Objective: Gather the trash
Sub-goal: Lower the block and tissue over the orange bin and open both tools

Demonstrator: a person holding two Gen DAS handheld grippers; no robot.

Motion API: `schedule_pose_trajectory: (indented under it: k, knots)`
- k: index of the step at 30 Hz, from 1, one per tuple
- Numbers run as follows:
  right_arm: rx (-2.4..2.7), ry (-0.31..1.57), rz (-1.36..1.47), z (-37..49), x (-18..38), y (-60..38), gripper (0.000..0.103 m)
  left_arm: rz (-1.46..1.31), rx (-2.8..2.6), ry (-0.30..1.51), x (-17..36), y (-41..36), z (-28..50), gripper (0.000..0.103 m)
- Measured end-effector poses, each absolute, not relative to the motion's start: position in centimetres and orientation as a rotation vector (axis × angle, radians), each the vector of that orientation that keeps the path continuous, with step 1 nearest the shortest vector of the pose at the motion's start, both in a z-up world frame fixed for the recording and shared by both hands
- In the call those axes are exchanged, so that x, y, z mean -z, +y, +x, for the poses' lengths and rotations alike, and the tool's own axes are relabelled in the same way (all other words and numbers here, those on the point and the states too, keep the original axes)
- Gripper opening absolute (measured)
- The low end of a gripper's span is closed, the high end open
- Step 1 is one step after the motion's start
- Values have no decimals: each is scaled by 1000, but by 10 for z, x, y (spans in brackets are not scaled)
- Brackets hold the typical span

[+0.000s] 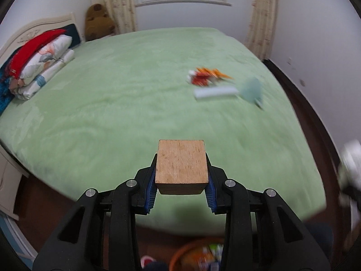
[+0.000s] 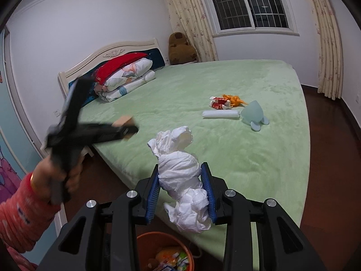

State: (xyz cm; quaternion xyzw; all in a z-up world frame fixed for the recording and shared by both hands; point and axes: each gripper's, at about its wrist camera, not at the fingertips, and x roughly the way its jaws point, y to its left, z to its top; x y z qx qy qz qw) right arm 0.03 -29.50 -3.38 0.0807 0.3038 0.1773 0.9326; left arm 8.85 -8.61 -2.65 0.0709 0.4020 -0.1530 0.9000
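Below my fingers, at the near edge of the bed [image 2: 259,158], stands an orange bucket [image 2: 144,240]. Inside it I see colourful wrappers [image 2: 172,258], mixed and partly hidden by my grippers; I cannot tell each piece.

My right gripper [image 2: 180,187] holds a crumpled white tissue wad [image 2: 182,176] between its blue pads, closed on its middle. The wad is long; its long axis goes from the bucket side up and away over the bed, with one loose end hanging just above the bucket and the other end pointing to the far side of the bed.

My left gripper [image 1: 181,174] holds a wood block [image 1: 181,164], the pads pressing on its two sides. The block's long axis goes along the fingers, and its far end points across the bed. In the right view this gripper is blurred, to the left of the wad, over the bed edge, with my hand [image 2: 56,176] in a pink sleeve around the handle.

Farther on the bed from the bucket lie a red wrapper [image 2: 220,102], touching an orange toy dinosaur [image 2: 234,100], a white roll [image 2: 221,114] just in front of them with its long axis across the bed, and a pale blue plush [image 2: 253,114] beside the roll's right end. Folded bedding [image 2: 126,79] is at the headboard.
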Motion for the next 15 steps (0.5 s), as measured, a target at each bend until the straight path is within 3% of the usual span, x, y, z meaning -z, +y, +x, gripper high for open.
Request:
schedule_pose_trajectory:
  k: [9,15]
  knots:
    - [-384,689,116,-35,47,-267,35,151,384,966,86,-66,-21,35]
    - [-447,842,92,-48,93,-238,35,133,392,1128,147,-57,-60,34]
